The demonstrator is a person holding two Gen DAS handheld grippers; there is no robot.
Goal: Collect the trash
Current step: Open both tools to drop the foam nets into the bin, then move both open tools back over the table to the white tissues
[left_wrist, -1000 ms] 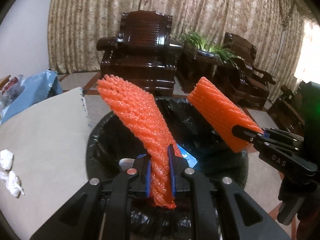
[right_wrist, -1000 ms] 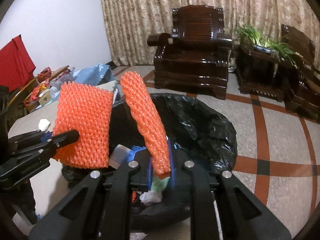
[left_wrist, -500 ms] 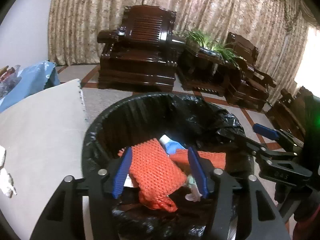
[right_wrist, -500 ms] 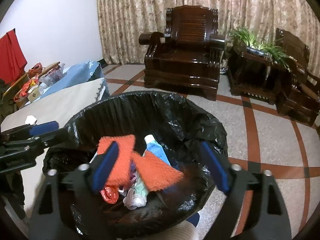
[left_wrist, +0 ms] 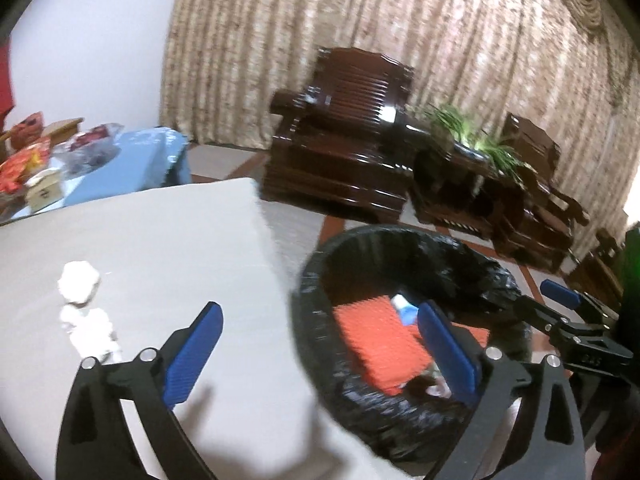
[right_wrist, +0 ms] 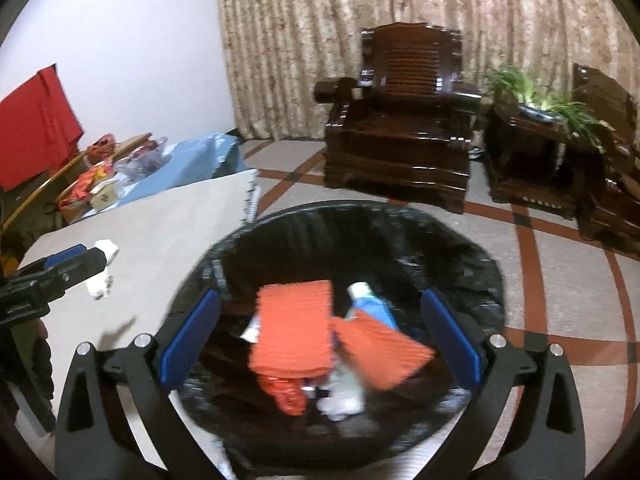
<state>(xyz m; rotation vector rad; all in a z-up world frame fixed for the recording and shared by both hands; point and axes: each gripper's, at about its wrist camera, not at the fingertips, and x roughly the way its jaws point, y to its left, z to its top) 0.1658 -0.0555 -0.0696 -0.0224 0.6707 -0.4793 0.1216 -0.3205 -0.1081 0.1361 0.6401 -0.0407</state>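
Note:
A bin with a black liner (left_wrist: 400, 240) (right_wrist: 360, 212) stands beside the beige table (left_wrist: 160, 232). Two orange foam nets (right_wrist: 294, 332) (right_wrist: 380, 348) lie inside it on other rubbish, next to a blue-and-white tube (right_wrist: 370, 304). My left gripper (left_wrist: 320, 312) hangs over the table edge and the bin's left rim; its jaws are opening with nothing between them. My right gripper (right_wrist: 320, 298) hovers above the bin; its jaws are opening too, and they hold nothing. Two crumpled white tissues (left_wrist: 80, 280) (left_wrist: 90, 330) lie on the table to the left.
A dark wooden armchair (right_wrist: 400, 120) and a plant stand (right_wrist: 540, 136) sit on the tiled floor behind the bin. A blue sheet with packets and boxes (left_wrist: 100, 160) lies past the table's far edge. A red cloth (right_wrist: 32, 136) hangs at the left wall.
Both grippers were shut on orange foam nets; they opened and the nets dropped into the bin. The left gripper has since swung left toward the table and the tissues.

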